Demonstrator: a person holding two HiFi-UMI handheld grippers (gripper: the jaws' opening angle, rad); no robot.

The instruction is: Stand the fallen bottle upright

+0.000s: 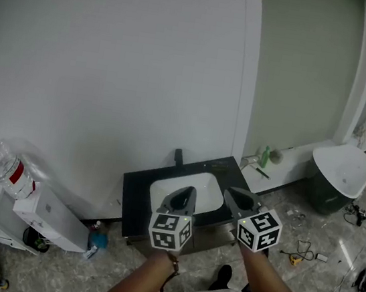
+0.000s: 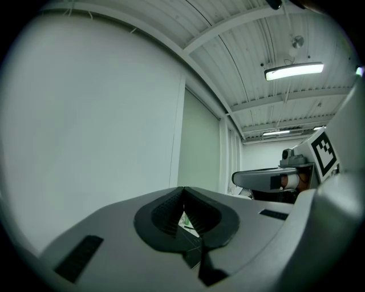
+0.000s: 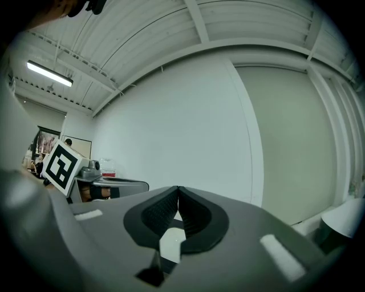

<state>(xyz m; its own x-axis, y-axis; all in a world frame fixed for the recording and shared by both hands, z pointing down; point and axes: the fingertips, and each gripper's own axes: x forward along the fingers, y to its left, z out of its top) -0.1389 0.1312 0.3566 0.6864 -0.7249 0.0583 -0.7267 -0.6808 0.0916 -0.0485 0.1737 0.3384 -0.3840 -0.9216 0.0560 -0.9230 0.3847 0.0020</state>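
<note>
Both grippers are held level side by side in front of the person, above a black stand (image 1: 136, 199) with a white basin (image 1: 210, 192). My left gripper (image 1: 187, 191) is shut, its pads meeting with nothing between them (image 2: 183, 189). My right gripper (image 1: 230, 192) is shut and empty too (image 3: 178, 188). A small green bottle (image 1: 265, 156) stands on the white ledge by the wall, beyond the right gripper and well apart from it. I cannot make out a fallen bottle in these views.
A large clear water jug (image 1: 6, 163) sits on a white dispenser (image 1: 48, 217) at the left. A white bin (image 1: 341, 172) stands at the right. Cables and small tools (image 1: 307, 250) lie on the marbled floor. A plain wall fills the far side.
</note>
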